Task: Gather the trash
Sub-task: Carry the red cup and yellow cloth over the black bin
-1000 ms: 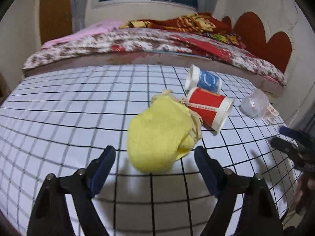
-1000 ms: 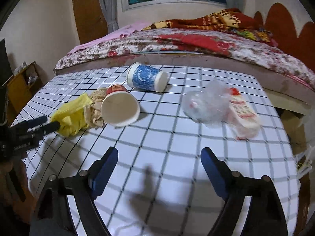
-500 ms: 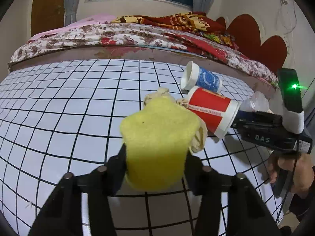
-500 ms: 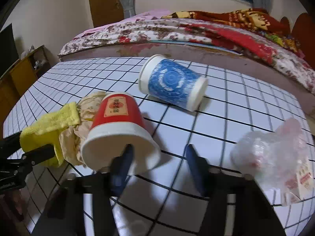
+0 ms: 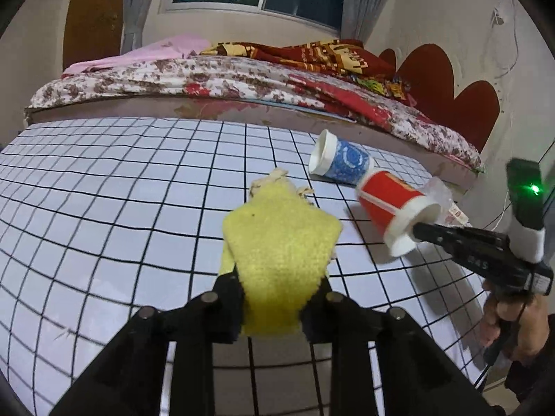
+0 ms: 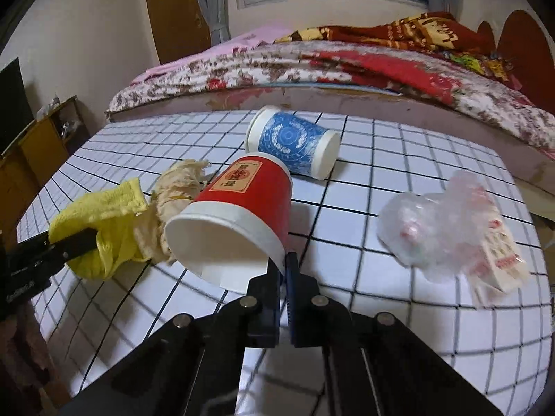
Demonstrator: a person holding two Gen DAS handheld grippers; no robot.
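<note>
Two grippers, both clamped on something. The left gripper [image 5: 279,298] has its black jaws squeezed onto the near end of a fuzzy yellow cloth [image 5: 281,253], and the rest of that cloth fans out in front of the fingers above the white tablecloth with a black grid [image 5: 104,208]. Stuck to the far side of the cloth is a crumpled beige paper wad [image 6: 173,194]; from the right wrist view it sits right between the yellow cloth and the red cup, touching both.

The right gripper [image 6: 284,270] is pinched tight on the white rim of a red paper cup with a gold label [image 6: 249,190]. The cup is tipped on its side with the open mouth facing the camera. The left wrist view shows the same thing from the side: thin black fingers biting the rim, cup tilted, with a person's hand [image 5: 513,319] on the handle further back.

Not picked up: a blue and white patterned paper cup [image 6: 295,145] lying on its side just behind the red one, near the bed edge, and a crinkled clear plastic bag [image 6: 437,222] off to the right with a small red and white printed packet [image 6: 499,260] touching it. The flower-print bed [image 6: 312,66] runs along the far side of the table.
</note>
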